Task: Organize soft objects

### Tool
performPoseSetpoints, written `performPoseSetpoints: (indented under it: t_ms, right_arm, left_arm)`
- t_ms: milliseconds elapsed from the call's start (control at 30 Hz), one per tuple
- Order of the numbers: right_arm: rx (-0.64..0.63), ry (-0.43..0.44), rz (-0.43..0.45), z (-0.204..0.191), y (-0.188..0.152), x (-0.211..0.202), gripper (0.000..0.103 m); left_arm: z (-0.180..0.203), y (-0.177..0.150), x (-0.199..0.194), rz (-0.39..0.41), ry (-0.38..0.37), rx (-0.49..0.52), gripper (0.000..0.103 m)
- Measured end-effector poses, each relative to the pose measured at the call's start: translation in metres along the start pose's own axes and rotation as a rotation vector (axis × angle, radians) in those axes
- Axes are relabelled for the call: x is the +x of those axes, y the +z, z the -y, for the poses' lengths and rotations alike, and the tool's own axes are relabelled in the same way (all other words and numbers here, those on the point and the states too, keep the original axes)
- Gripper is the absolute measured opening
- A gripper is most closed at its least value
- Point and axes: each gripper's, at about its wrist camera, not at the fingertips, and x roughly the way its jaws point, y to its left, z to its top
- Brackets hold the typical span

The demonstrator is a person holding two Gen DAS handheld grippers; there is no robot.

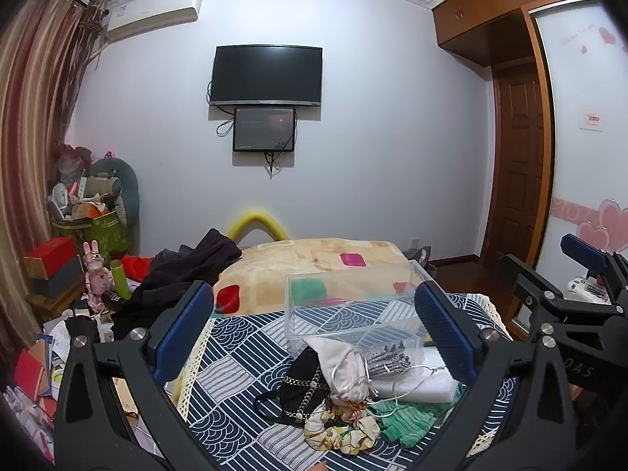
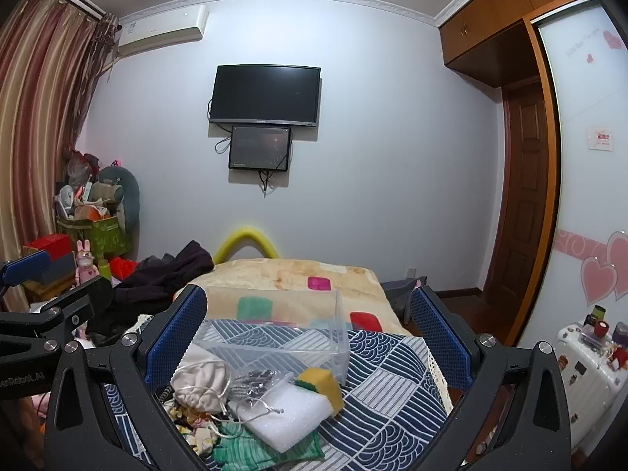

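Left wrist view: left gripper (image 1: 314,324) hung over the bed, jaws wide apart, gripping nothing. Soft pile lay just below on the patterned bedspread (image 1: 243,357): cream drawstring pouch (image 1: 345,369), black chain bag (image 1: 302,392), floral scrunchie (image 1: 337,433), green cloth (image 1: 408,418), white foam block (image 1: 424,384). Clear plastic box (image 1: 353,306) stood right behind the pile, nothing seen inside. Right gripper (image 1: 581,282) sat off to the right edge. Right wrist view: right gripper (image 2: 308,337) also spread open, empty, over the same pile; yellow-green sponge (image 2: 320,386) touched the foam block and the box's near wall. Beige blanket (image 2: 298,274) and dark clothes (image 2: 165,274) lay beyond. Clutter and a green bin (image 2: 98,235) filled the left corner; TV (image 2: 265,94) on the wall.
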Motion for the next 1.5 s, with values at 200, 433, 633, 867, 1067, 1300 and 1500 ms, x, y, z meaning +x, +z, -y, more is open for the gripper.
performPoseSetpoints:
  t_ms: [200, 433, 633, 867, 1067, 1300, 1500]
  right_arm:
    - [0.002, 0.000, 0.002, -0.0003, -0.0005, -0.0010, 0.103]
    - [0.000, 0.002, 0.008, -0.0009, 0.0002, -0.0016, 0.103]
    - [-0.005, 0.003, 0.024, -0.0020, 0.0010, -0.0042, 0.103]
    - [-0.005, 0.004, 0.037, -0.0024, -0.0010, -0.0052, 0.103]
    - [0.001, 0.005, 0.042, -0.0026, -0.0023, -0.0058, 0.103]
    - [0.001, 0.006, 0.043, -0.0032, -0.0028, -0.0061, 0.103]
    - [0.000, 0.008, 0.049, -0.0044, -0.0029, -0.0079, 0.103]
  left_arm:
    - [-0.0016, -0.0007, 0.0008, 0.002, 0.007, -0.001, 0.103]
    - [-0.0030, 0.0002, 0.0010, 0.004, 0.017, -0.006, 0.103]
    - [-0.0033, -0.0004, 0.0007, 0.013, 0.026, -0.004, 0.103]
    - [-0.0039, -0.0010, -0.0013, 0.020, 0.029, -0.008, 0.103]
    - [-0.0044, -0.0001, -0.0019, 0.023, 0.030, -0.010, 0.103]
    - [-0.0044, -0.0006, -0.0031, 0.022, 0.028, -0.010, 0.103]
    - [-0.0046, 0.0001, -0.0034, 0.022, 0.027, -0.011, 0.103]
